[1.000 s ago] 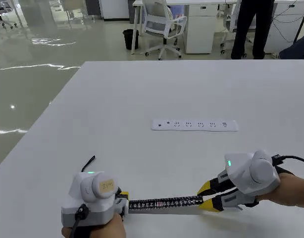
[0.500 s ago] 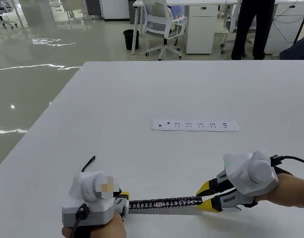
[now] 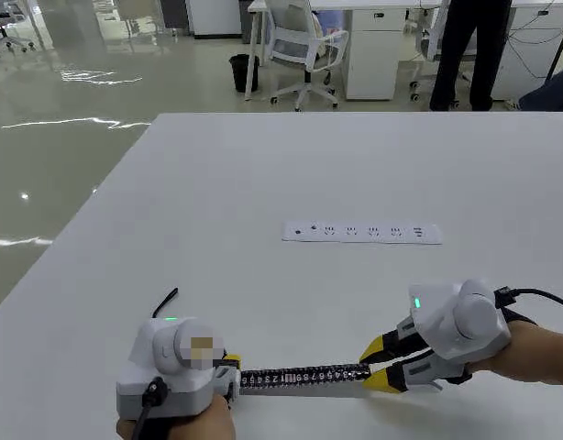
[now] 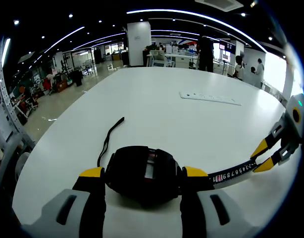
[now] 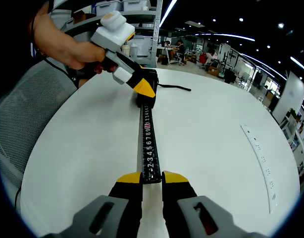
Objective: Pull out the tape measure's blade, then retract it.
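Near the tabletop's (image 3: pixel 263 183) near edge, the left tool (image 4: pixel 143 172) is clamped on the black tape case (image 4: pixel 137 158), with its strap (image 4: pixel 108 139) lying just beyond. To the right, the right tool (image 5: pixel 152 177) is closed on the end of the blade (image 5: pixel 149 144), which runs flat between the two. A power strip (image 3: pixel 362 233) lies farther back.

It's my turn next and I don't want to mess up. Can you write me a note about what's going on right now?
Left gripper: fingers shut on the tape measure case, down on the table.
Right gripper: fingers shut on the blade near its tip.
Done: the blade is pulled out and stretched between the two grippers.
Left: let the blade retract into the case.
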A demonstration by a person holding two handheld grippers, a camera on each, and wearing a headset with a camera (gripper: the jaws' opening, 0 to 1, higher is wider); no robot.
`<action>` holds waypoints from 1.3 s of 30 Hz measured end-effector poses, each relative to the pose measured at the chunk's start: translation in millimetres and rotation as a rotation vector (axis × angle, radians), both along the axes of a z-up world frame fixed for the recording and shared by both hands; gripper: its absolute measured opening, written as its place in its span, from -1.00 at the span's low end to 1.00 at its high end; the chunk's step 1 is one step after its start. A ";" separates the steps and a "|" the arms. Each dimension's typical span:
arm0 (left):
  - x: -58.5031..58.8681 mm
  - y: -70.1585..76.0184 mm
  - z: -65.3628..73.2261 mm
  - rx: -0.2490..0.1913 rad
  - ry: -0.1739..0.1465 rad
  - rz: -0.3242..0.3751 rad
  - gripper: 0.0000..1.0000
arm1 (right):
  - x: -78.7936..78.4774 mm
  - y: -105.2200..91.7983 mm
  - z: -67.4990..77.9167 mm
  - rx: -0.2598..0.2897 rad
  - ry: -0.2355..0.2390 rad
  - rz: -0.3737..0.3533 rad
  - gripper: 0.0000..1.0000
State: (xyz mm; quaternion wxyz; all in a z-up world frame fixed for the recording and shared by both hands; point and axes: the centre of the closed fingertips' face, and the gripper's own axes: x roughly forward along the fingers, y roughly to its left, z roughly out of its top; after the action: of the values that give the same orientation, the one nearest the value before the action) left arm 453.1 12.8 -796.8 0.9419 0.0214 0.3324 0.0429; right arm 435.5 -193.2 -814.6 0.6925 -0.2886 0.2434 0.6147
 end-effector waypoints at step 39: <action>-0.2 0.1 -0.8 -0.001 0.000 0.000 0.13 | 1.2 18.8 -4.6 0.002 0.013 0.003 -0.72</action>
State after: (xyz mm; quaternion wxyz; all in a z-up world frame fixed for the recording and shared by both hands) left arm 452.8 12.9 -797.5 0.9420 0.0210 0.3323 0.0428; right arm 436.8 -174.4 -819.2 0.6903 -0.2841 0.2470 0.6179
